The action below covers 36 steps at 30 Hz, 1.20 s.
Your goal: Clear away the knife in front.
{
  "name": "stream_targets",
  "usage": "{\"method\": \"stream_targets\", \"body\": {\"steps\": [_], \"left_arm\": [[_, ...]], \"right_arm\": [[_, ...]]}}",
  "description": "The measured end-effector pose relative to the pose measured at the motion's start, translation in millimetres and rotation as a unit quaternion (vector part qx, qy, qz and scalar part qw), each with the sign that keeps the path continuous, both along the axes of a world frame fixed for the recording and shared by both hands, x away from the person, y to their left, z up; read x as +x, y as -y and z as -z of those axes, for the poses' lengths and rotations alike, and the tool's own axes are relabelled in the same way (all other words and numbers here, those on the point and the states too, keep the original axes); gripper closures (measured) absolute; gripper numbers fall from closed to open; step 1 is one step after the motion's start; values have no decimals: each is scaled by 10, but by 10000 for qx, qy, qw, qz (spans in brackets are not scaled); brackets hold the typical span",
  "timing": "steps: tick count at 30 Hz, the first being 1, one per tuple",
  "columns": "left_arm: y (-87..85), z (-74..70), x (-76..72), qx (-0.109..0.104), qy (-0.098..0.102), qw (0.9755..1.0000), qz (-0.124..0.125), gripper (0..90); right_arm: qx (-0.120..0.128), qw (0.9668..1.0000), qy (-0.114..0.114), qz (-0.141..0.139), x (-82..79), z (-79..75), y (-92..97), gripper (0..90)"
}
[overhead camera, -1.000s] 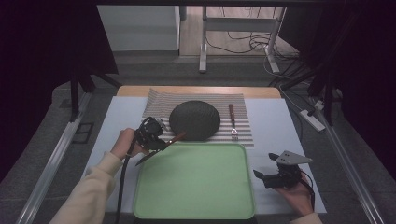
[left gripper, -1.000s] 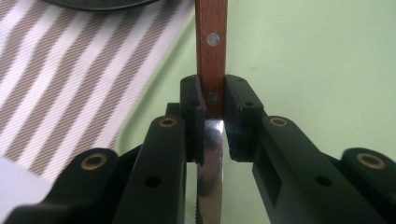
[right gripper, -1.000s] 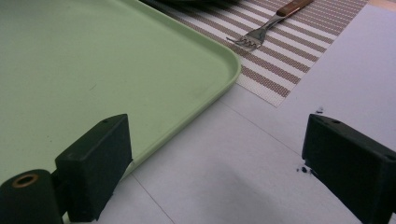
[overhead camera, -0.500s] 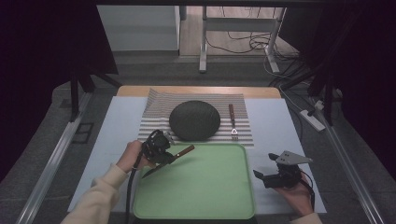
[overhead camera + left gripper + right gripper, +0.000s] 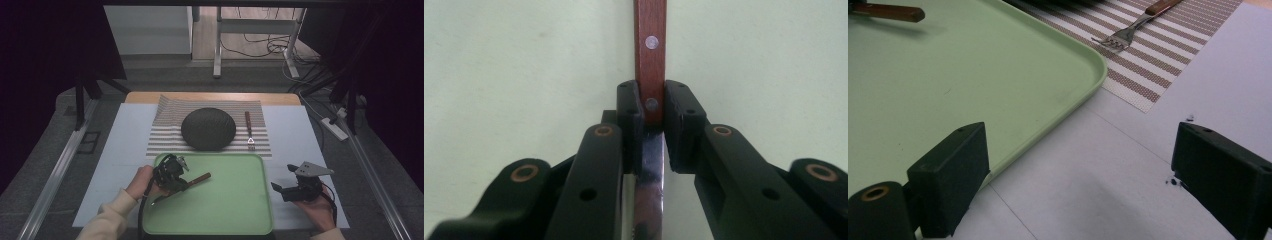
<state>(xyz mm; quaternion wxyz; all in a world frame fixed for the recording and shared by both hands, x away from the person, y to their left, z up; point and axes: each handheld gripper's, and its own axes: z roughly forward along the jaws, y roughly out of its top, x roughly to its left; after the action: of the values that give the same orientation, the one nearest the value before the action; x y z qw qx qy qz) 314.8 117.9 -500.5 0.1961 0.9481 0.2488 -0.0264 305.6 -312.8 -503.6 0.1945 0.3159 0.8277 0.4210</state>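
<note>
Knife (image 5: 650, 65) sits clamped in your left gripper (image 5: 172, 175) where handle meets blade, above the green tray (image 5: 235, 210); that narrow hold lets it pivot or slip. Your right gripper (image 5: 295, 190) stands apart, empty.

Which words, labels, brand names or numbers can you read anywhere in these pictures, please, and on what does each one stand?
None: no readable text in any view.
The knife in the left gripper shows two plain rivets on its wooden handle, no brand.
The green tray, striped mat, fork and right gripper carry no lettering.
</note>
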Motion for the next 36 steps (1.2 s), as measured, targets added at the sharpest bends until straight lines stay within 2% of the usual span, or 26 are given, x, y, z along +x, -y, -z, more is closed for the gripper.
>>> {"method": "stream_targets", "body": {"steps": [3, 4, 5, 6, 7, 8, 9, 11, 12, 13, 14, 15, 16, 17, 22, 26, 27, 30, 36], "left_arm": [[8, 2, -30, 3, 11, 10000, 26, 772], [14, -14, -48, -46, 119, 9999, 6, 764], [14, -14, -48, -46, 119, 9999, 6, 726], [16, -34, -45, -128, 200, 9997, -56, 726], [23, -89, -34, -239, 361, 9990, -81, 632], [23, -89, -34, -239, 361, 9990, -81, 635], [45, -145, -35, -411, 558, 9976, -45, 649], [65, -168, -37, -489, 625, 9968, -11, 720], [95, -191, -36, -567, 668, 9961, 38, 720], [124, -203, -39, -608, 723, 9955, 97, 838], [147, -206, -36, -640, 734, 9951, 153, 838], [216, -199, -25, -713, 693, 9947, 264, 883], [216, -199, -25, -713, 693, 9947, 264, 884], [290, -173, -10, -706, 635, 9948, 375, 884], [420, -90, 13, -665, 558, 9950, 495, 884], [505, 10, 28, -581, 485, 9955, 572, 885], [526, 56, 29, -497, 459, 9959, 604, 885], [526, 84, 34, -452, 435, 9962, 596, 885], [426, 97, 94, -409, 541, 9971, 357, 885]], "right_arm": [[-4, 10000, 1, 3, 2, 1, 0, 84], [-11, 10000, -2, 4, 2, 2, -1, 84], [-12, 10000, 0, 4, 1, 2, -1, 84], [-12, 10000, 0, 4, 1, 2, -1, 84], [-12, 10000, 5, 3, 1, 2, -1, 84], [-12, 10000, 5, 3, 1, 2, -1, 84], [-12, 10000, -1, 9, 2, 2, 0, 84], [-13, 10000, -1, 9, 1, 2, 0, 84], [-12, 10000, 3, 7, 1, 2, 0, 84], [-14, 10000, 5, 7, 1, 2, 0, 84], [-14, 10000, 5, 7, 1, 2, 0, 84], [-11, 10000, -2, 10, 2, 2, 0, 84], [-11, 10000, -2, 10, 2, 2, 0, 84], [-12, 10000, 2, 8, 1, 2, 0, 84], [-8, 10000, 1, 1, 0, 1, 0, 84], [-15, 10000, 3, -2, 1, 2, -1, 84], [-7, 10000, 22, 7, -3, -2, 1, 84], [6, 10000, 26, 16, -5, -8, 7, 84], [-15, 10000, 15, -3, -4, -1, -1, 84]]}}
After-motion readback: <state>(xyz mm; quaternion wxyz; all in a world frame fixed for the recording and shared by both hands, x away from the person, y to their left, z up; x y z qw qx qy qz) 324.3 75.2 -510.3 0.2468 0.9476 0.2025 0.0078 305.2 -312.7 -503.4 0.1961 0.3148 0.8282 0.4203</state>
